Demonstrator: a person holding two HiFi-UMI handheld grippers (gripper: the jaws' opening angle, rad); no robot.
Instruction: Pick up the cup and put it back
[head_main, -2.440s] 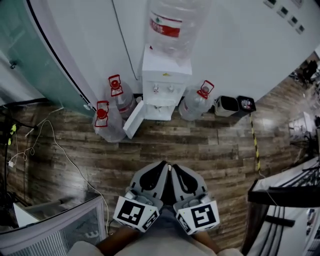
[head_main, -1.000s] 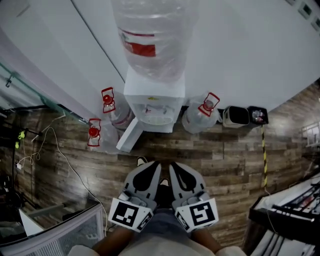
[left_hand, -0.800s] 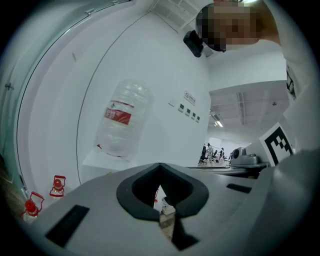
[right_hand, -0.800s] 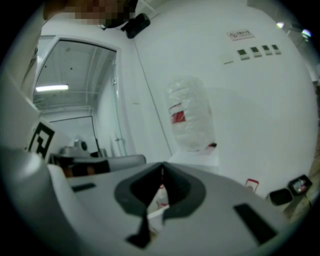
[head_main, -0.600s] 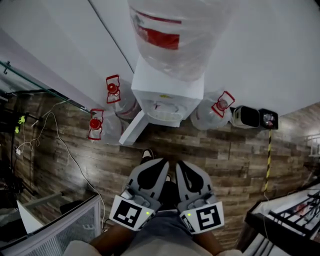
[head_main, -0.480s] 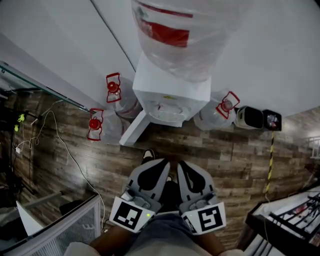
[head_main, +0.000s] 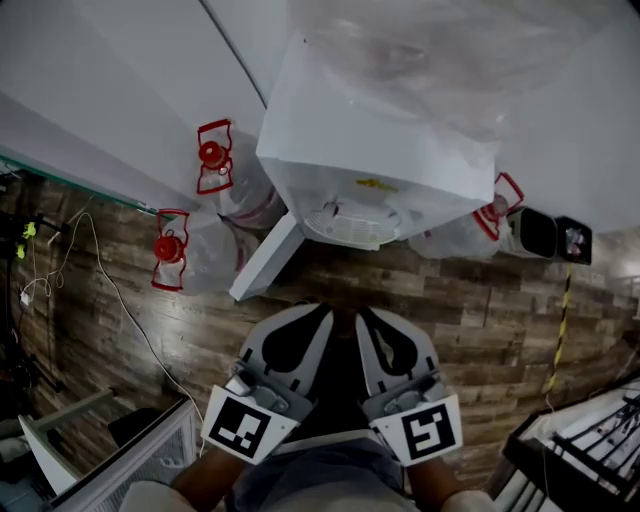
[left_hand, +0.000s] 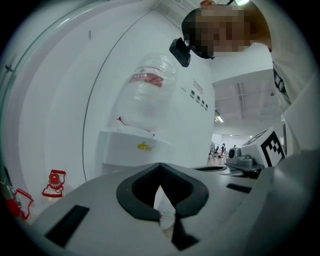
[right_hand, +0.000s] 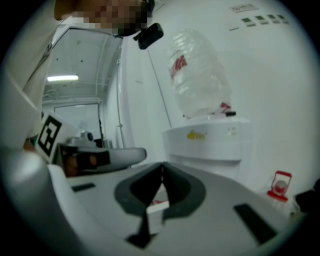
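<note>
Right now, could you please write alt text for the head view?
Two shut tools, left tool and right tool, point side by side at a white dispenser with a bottle on top. Spare bottles with red caps stand on the wood floor.

Head view dim, floor (head_main: 450, 300) dark; both gripper views bright w/ heavy fisheye, black corners, slight blur.
</note>
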